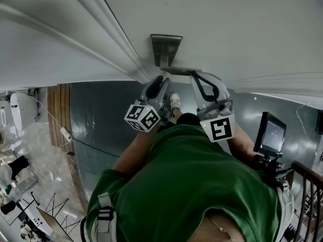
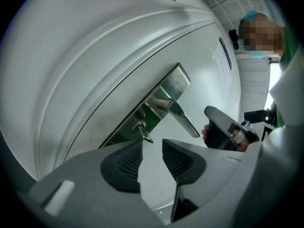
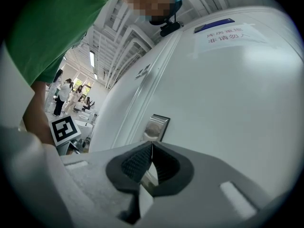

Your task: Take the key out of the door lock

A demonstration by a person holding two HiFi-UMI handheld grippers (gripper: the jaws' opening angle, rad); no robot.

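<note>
Two grey hand-held tongs point level at a white panelled door [image 2: 95, 56]. Left gripper [image 2: 152, 144]: black ribbed pads well apart, nothing pressed between them. The small silver key [image 2: 142, 129], a wire ring hanging from it, sits in the lower end of the long brushed-steel lock plate [image 2: 178, 80], just beyond the gap of the jaws and clear of both pads. Right gripper [image 3: 152, 145]: pad tips together, gripping nothing. A pale sliver shows through the gap below the tips; cannot tell what it is. From the head view the key is hidden behind the two grippers, and only the plate's top end and part of the steel lever handle [image 2: 184, 121] show. In the right gripper view the jaws cover all but the plate's upper end, and no key is seen. In the left gripper view the right gripper sits past the lever's free end, near but not touching. Around: the left gripper's black-and-white marker cube [image 3: 63, 129]; a white paper notice [image 3: 228, 34] under a blue strip high on the door; the person's green shirt [image 1: 192, 185]; a dark screen [image 1: 270, 132] on a stand at right; a dark grey floor [image 1: 96, 120]; distant standing people [image 3: 61, 96], too small to detail.
</note>
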